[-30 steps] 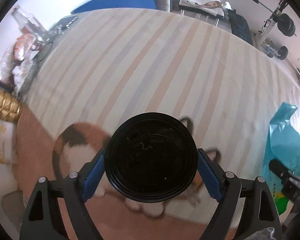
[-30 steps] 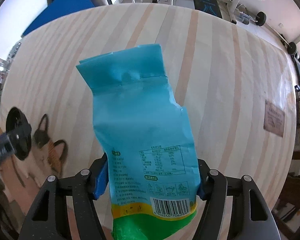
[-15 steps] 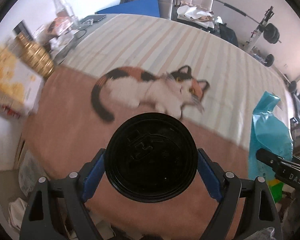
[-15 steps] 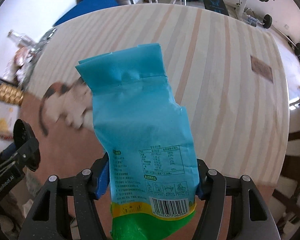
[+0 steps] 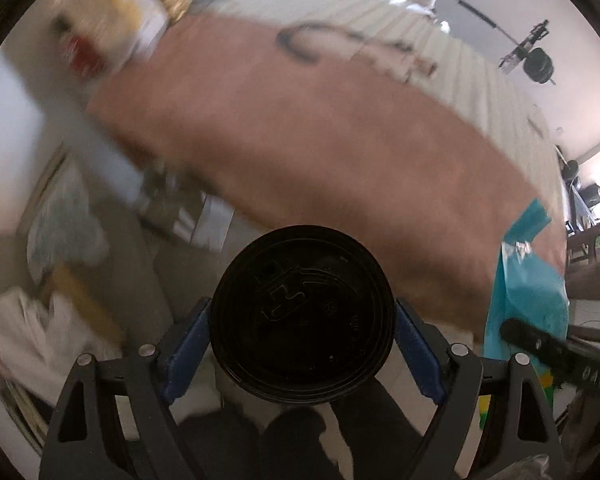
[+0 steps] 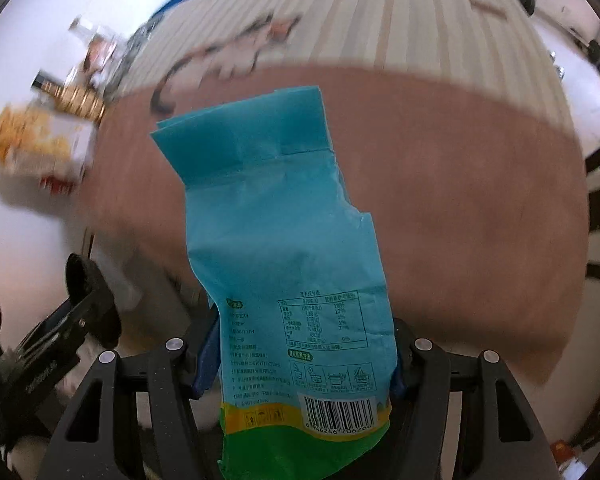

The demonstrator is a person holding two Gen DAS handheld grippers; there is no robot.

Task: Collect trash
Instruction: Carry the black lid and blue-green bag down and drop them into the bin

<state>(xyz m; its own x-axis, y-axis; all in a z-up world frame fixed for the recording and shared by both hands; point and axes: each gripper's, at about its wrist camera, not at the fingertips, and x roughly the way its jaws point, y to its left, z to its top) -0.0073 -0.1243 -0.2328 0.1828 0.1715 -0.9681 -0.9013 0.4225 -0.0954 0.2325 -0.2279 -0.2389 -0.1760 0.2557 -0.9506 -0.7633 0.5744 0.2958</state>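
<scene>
- Both my tongs have pulled back off the striped cloth counter (image 6: 440, 32) since a second ago.
- Left tongs (image 5: 302, 344) squeeze the round black plastic lid (image 5: 302, 316), flat face toward the camera.
- Right tongs (image 6: 300, 356) pinch the blue-green snack bag (image 6: 284, 248), long way pointing forward.
- I should keep both squeezes tight until a bin shows.

White walls (image 5: 4, 128), striped cat-print tablecloth (image 6: 420, 28), barbell (image 5: 540, 66)
</scene>
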